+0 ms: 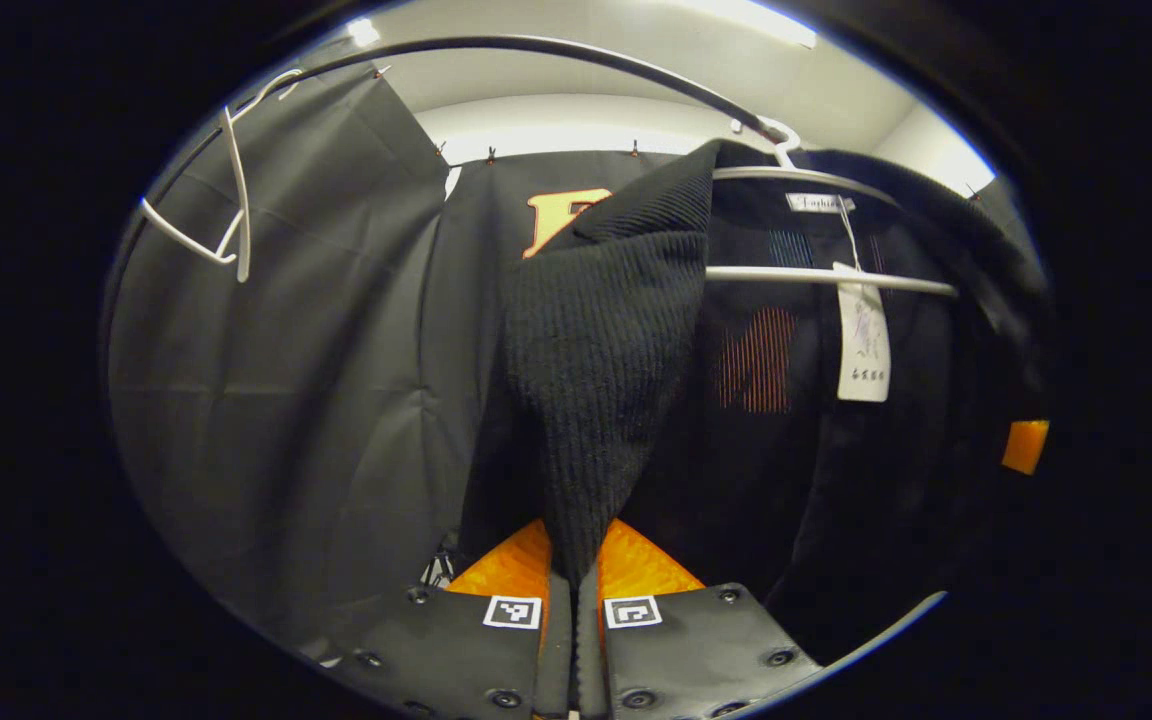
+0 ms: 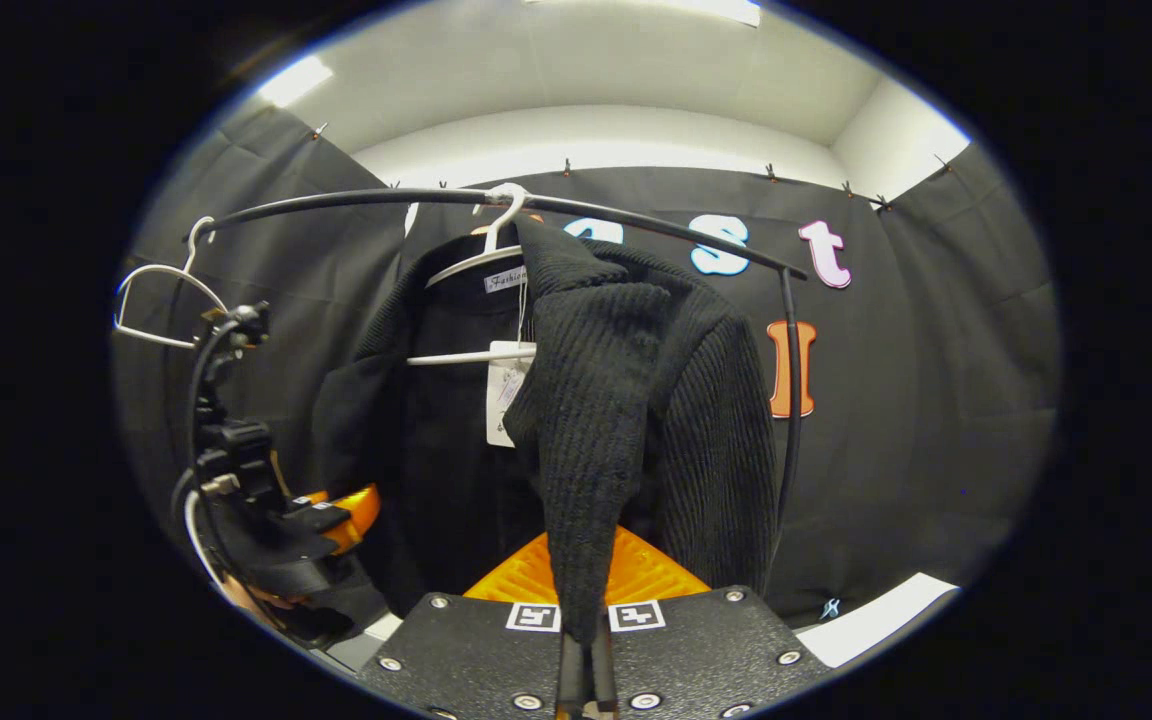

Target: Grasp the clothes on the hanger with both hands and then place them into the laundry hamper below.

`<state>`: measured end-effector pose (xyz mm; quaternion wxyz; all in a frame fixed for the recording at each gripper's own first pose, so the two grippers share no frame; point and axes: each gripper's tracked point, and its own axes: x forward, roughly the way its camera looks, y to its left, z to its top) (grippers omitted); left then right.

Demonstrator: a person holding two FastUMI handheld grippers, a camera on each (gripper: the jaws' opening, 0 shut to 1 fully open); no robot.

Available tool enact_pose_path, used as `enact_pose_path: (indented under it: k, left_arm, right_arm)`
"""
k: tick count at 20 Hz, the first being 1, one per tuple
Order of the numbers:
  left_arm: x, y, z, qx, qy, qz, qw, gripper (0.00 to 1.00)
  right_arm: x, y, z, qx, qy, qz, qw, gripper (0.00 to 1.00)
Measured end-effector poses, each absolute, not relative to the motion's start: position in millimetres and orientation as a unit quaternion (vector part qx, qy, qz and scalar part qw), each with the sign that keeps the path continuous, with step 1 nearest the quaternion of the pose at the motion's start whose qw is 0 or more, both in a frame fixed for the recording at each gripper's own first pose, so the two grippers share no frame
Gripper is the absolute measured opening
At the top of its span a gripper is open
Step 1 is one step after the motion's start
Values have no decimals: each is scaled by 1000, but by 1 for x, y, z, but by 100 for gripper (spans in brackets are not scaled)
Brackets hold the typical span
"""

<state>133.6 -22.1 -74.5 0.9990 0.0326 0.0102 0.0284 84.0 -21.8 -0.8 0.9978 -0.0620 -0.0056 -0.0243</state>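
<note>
In the left gripper view, an empty white hanger (image 1: 234,205) hangs at the far left of a curved black rail (image 1: 536,45), in front of the black cloth wall (image 1: 286,380). Toward the middle, a black ribbed knit garment (image 1: 601,370) drapes down from a second white hanger (image 1: 816,225) on the same rail. A stretched fold of it runs down into the left hand-held gripper (image 1: 573,580), whose two fingers are drawn nearly together and pinch the fabric between them. To the right, a white paper tag (image 1: 863,345) dangles inside the open front of the garment, just below the hanger's crossbar.

In the right gripper view, the empty hanger (image 2: 161,300) sits at the left end of the rail (image 2: 636,215), and the left hand-held gripper (image 2: 321,515) shows below it, beside the garment's left edge. In the middle, the garment (image 2: 626,400) hangs on its hanger (image 2: 481,262) with the tag (image 2: 504,390) at its front. A fold of the knit comes down into the right hand-held gripper (image 2: 584,625), its fingers narrowed onto the cloth. The rail's upright post (image 2: 789,390) stands just right of the garment.
</note>
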Motion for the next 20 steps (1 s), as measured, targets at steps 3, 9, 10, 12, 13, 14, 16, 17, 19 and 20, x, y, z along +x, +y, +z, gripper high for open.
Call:
enact_pose_path:
  k: [3,9,10,12,13,14,16,17,19,20]
  left_arm:
    - [110,-12,-50,84,-5,46,995,9]
    - [88,-22,3,65,-29,33,997,9]
    - [85,-15,6,60,-29,31,997,9]
    - [85,-13,12,56,-37,32,997,10]
    - [85,-12,13,60,-39,31,997,10]
    - [83,-11,13,64,-37,30,997,10]
    - [78,-9,12,61,-34,28,997,10]
    - [77,-8,13,58,-33,27,997,10]
    - [73,-5,14,59,-32,25,997,10]
    - [72,-4,16,62,-32,25,997,10]
  right_arm:
    - [74,-17,16,-64,-23,-14,998,2]
    - [53,-66,89,-118,-85,-74,987,10]
    - [50,-78,102,-125,-93,-89,984,10]
    - [49,-104,128,-133,-108,-116,978,10]
    - [51,-113,141,-134,-117,-125,976,10]
    - [54,-119,154,-133,-127,-128,974,10]
    - [65,-132,175,-148,-137,-139,969,10]
    - [72,-139,183,-157,-137,-141,968,10]
    - [91,-141,195,-158,-134,-134,969,2]
    - [101,-145,202,-160,-135,-132,969,2]
